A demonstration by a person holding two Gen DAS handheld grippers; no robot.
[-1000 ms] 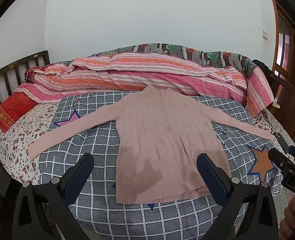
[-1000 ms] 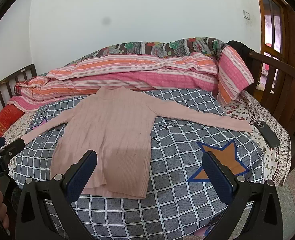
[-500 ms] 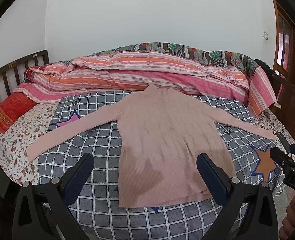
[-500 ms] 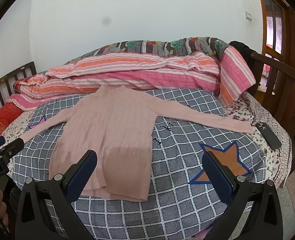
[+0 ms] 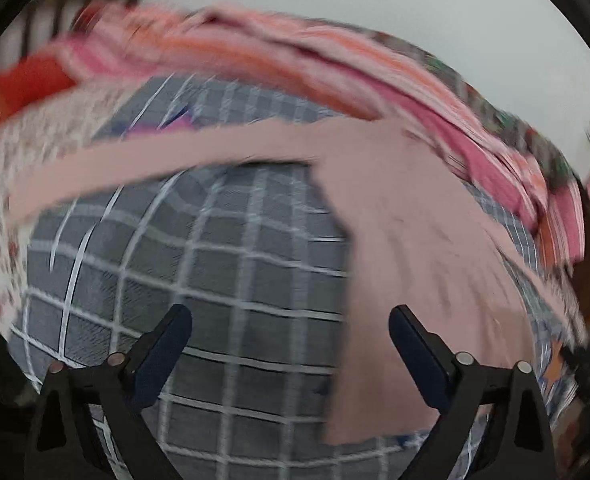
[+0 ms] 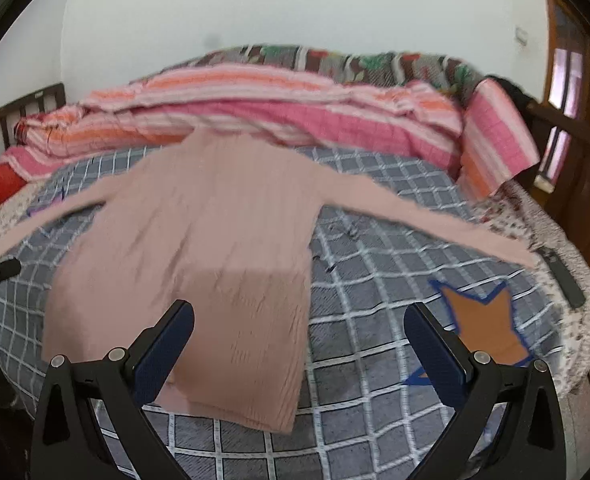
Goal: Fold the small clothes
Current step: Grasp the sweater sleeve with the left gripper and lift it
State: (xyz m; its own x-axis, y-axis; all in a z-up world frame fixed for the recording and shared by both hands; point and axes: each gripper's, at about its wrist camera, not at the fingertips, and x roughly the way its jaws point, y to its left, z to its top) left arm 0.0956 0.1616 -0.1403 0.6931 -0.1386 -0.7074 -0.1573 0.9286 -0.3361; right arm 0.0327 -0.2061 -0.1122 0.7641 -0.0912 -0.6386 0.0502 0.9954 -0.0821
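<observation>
The left gripper [image 5: 291, 332], jaws wide but closing on nothing, hangs over the checked blanket [image 5: 215, 264] by what seems, through blur, the pink sweater [image 6: 199, 248]'s hem, while the right gripper [image 6: 299, 330] gapes empty above that hem, collar pointing away, sleeves spread sideways.

No text, label, brand or number can be read anywhere in these motion-blurred views.

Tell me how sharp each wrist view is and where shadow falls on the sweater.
Left wrist view: heavy motion smear over the pink sweater and checked blanket; only the gripper fingers stay crisp. Right wrist view: milder blur, fisheye bending, a darker shadow patch on the sweater's lower hem.
</observation>
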